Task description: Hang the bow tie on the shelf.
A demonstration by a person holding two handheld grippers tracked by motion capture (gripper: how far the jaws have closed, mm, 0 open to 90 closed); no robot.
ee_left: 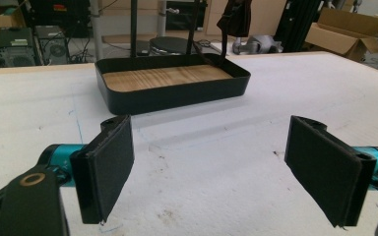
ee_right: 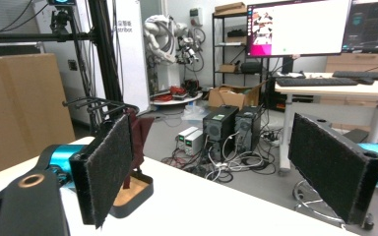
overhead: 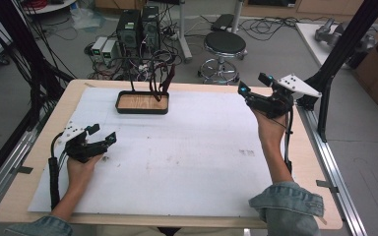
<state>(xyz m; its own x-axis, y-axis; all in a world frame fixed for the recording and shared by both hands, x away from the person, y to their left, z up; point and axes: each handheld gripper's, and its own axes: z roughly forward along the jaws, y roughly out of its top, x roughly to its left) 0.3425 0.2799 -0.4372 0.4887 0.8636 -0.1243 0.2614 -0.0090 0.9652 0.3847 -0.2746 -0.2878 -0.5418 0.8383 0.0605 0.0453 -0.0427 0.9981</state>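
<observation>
We hold the left gripper (overhead: 102,136) at eight o'clock, jaws wide and empty. The right gripper (overhead: 254,84) at two o'clock gapes empty too. The tray (overhead: 142,103) sits at twelve on the worktop (overhead: 187,147).

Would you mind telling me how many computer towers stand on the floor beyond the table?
2: the towers stand side by side beyond the table's far edge, left tower and right tower. Others may be hidden.
</observation>
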